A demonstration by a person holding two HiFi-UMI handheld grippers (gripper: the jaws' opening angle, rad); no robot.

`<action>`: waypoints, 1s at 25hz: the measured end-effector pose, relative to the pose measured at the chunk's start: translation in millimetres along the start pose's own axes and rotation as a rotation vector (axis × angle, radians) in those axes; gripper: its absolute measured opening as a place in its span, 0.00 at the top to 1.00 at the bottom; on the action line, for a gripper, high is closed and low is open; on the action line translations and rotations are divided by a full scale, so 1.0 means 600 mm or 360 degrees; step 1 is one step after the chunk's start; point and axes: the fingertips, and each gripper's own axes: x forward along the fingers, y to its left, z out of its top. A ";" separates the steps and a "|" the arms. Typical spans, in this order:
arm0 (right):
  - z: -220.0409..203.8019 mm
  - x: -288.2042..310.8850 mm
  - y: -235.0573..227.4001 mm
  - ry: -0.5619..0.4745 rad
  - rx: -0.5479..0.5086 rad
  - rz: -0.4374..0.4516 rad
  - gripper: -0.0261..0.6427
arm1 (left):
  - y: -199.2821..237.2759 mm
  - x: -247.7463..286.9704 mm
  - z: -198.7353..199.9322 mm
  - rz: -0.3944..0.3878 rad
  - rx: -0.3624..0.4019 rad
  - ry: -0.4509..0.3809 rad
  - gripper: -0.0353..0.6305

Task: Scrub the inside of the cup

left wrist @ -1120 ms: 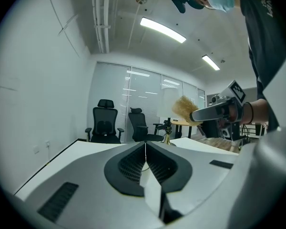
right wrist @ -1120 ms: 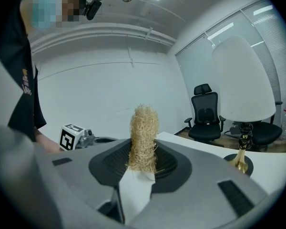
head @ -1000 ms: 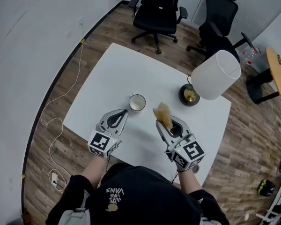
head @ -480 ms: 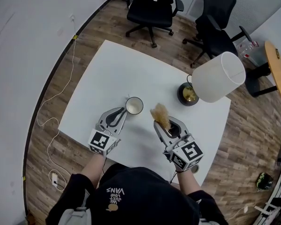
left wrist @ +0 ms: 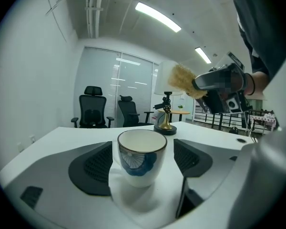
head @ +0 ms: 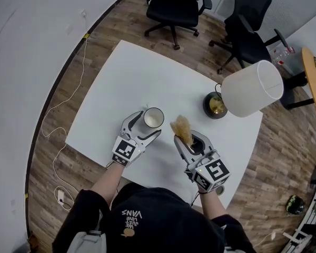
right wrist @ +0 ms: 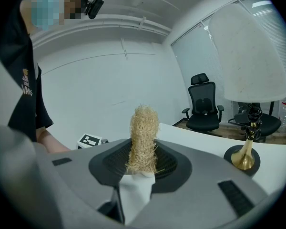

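Observation:
A white cup (head: 154,117) with a dark rim and a blue pattern stands upright on the white table (head: 121,78). My left gripper (head: 146,126) reaches around it; its jaws have just been opening and stand wide. In the left gripper view the cup (left wrist: 142,157) sits between the pads (left wrist: 93,168) with a gap on each side. To the cup's right, my right gripper (head: 185,140) is shut on a tan fibrous scrubber (head: 182,129). The scrubber (right wrist: 144,136) stands upright out of the jaws, above the table and apart from the cup.
A lamp with a big white shade (head: 252,88) and a dark round base (head: 215,106) stands at the table's far right. Two black office chairs (head: 174,7) (head: 250,20) are beyond the table. A white cable (head: 58,115) runs along the floor at left.
My left gripper has moved forward and down to the cup, and its jaws went from shut to wide open around it. The right gripper with the scrubber has barely shifted.

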 end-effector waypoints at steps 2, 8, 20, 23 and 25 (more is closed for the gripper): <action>-0.002 0.001 -0.002 0.0011 0.0003 0.0000 0.79 | 0.002 0.015 -0.010 0.0000 -0.0002 0.0029 0.36; -0.005 0.004 -0.007 0.0027 0.0007 -0.0010 0.79 | 0.005 0.046 -0.022 -0.0005 0.0010 0.0063 0.36; -0.013 -0.010 -0.011 0.0043 0.0003 -0.0040 0.79 | 0.006 0.077 -0.032 -0.0050 -0.0010 0.0067 0.36; -0.014 -0.014 -0.008 0.0052 0.0003 -0.0045 0.79 | 0.007 0.082 -0.032 -0.0069 -0.0001 0.0073 0.36; -0.012 -0.016 -0.007 0.0046 -0.0004 -0.0051 0.79 | 0.006 0.082 -0.031 -0.0071 0.0007 0.0079 0.36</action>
